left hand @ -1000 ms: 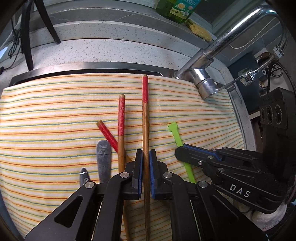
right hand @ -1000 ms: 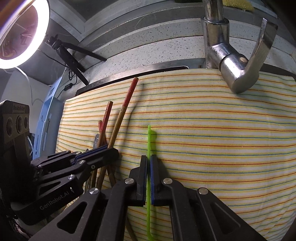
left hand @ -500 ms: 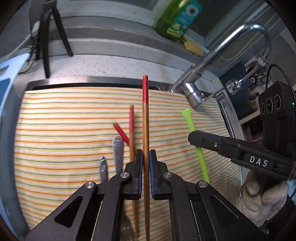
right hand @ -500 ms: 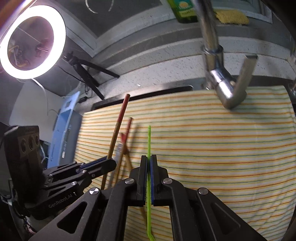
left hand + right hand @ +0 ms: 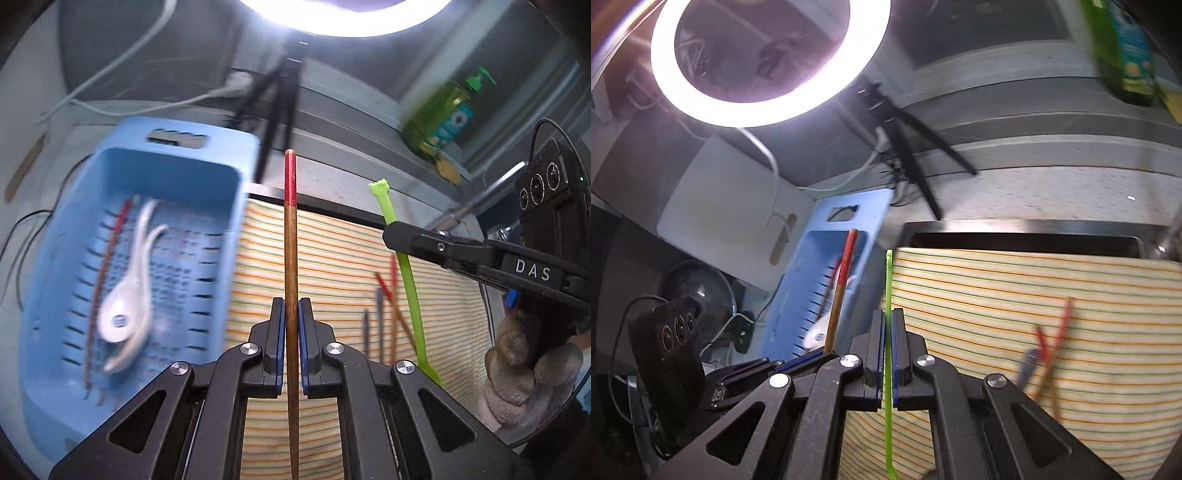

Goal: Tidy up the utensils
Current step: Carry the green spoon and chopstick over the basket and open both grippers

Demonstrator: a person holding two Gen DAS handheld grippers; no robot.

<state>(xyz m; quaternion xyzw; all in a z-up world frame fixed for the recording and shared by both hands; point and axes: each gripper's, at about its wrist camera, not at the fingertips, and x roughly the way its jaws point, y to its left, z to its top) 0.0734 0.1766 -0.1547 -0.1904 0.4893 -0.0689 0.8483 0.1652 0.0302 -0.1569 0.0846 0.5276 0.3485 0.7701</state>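
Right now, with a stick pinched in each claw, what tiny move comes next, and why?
Probably carry both over the blue basket and let go. The left claw grips a red-tipped chopstick, the right claw a green utensil, and spoons already lie in that basket.

Each camera looks forward and down along its own tongs, close up. Both views share the blue basket (image 5: 229, 206) and striped cloth (image 5: 1015, 295).

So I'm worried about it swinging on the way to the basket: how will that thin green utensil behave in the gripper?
The green utensil looks like thin plastic, so probably light and a little springy. The right gripper pinches it mid-length with long ends free, so it may wobble. Its smooth narrow stem could pivot or slip.
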